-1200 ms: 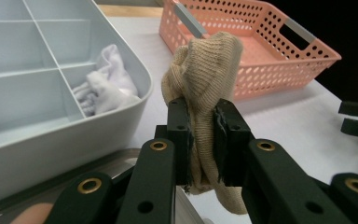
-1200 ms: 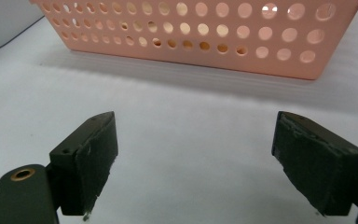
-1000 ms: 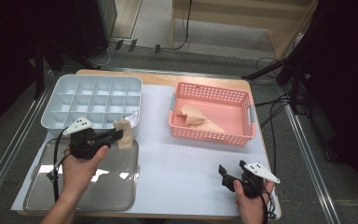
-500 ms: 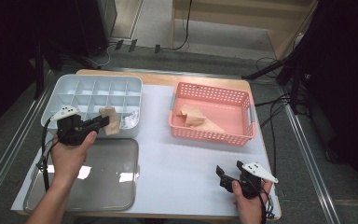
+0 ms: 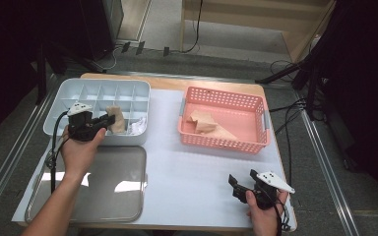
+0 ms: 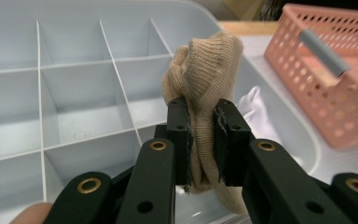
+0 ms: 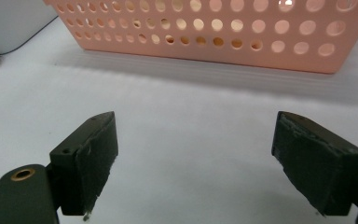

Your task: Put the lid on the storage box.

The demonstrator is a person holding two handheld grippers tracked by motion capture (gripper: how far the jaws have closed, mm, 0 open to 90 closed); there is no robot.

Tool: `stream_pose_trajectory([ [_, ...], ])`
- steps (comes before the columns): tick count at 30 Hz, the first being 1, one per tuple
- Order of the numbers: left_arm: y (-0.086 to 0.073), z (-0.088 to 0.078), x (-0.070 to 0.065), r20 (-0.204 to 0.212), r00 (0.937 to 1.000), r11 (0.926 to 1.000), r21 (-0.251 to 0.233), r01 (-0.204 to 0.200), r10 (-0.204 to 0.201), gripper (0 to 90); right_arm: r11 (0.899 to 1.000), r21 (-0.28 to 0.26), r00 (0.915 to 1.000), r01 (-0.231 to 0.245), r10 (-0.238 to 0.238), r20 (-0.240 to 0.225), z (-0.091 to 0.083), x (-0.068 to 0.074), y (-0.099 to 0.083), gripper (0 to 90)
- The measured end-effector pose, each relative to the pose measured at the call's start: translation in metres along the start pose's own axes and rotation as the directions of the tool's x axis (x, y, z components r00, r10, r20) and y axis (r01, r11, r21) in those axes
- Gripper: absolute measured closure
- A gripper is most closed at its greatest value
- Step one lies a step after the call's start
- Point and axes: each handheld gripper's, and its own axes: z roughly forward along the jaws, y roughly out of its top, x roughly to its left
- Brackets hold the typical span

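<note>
My left gripper (image 5: 109,119) (image 6: 201,135) is shut on a rolled beige sock (image 5: 115,118) (image 6: 204,74), holding it over the near right compartments of the grey divided organizer tray (image 5: 64,101) (image 6: 74,70). A white item (image 5: 138,126) (image 6: 256,105) lies in the tray's near right compartment. More beige socks (image 5: 207,124) lie in the pink basket (image 5: 256,101) (image 6: 335,70) (image 7: 223,32). My right gripper (image 5: 236,184) (image 7: 196,158) rests open on the white mat near the front right edge, nothing between its jaws.
A clear plastic lid (image 5: 103,187) lies on the mat in front of the organizer tray. The white mat (image 5: 192,167) has bare room between lid and right gripper. Cables and metal rails run along the table's sides.
My left gripper has carried the beige sock from above the clear lid away and leftward, to over the organizer tray. The right gripper has stayed still.
</note>
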Motion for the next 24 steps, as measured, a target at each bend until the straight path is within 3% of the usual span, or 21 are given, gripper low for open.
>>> stream_pose_trajectory([
  [9, -0.003, 0.016, 0.003, -0.011, 0.9999, 0.9961, 0.087, -0.006, 0.007, 77.6, 1.000, -0.019, 1.0000, -0.002, 0.002, 0.005, -0.001, 0.000, 0.000, 15.3],
  [13, -0.003, 0.020, 0.003, 0.002, 1.0000, 0.9936, 0.113, 0.000, -0.001, 75.7, 1.000, -0.019, 1.0000, -0.004, 0.004, 0.005, -0.001, 0.000, 0.000, 15.3],
  [15, -0.003, 0.021, 0.004, -0.001, 0.9999, 0.9930, 0.117, 0.014, -0.014, 69.9, 1.000, -0.020, 1.0000, -0.002, 0.002, 0.006, -0.001, 0.000, 0.000, 15.3],
  [17, -0.002, 0.022, 0.005, -0.011, 0.9992, 0.9918, 0.121, 0.040, -0.039, 55.3, 1.000, -0.020, 1.0000, -0.002, 0.002, 0.005, -0.001, 0.000, 0.000, 15.3],
  [18, -0.002, 0.022, 0.006, -0.016, 0.9989, 0.9924, 0.114, 0.047, -0.045, 52.1, 1.000, -0.019, 1.0000, -0.002, 0.003, 0.004, 0.000, -0.001, 0.000, 15.3],
  [24, 0.005, 0.021, 0.006, -0.017, 0.9969, 0.9940, 0.076, 0.078, -0.077, 44.2, 1.000, -0.014, 1.0000, -0.005, 0.005, 0.002, 0.000, 0.000, 0.000, 15.3],
])
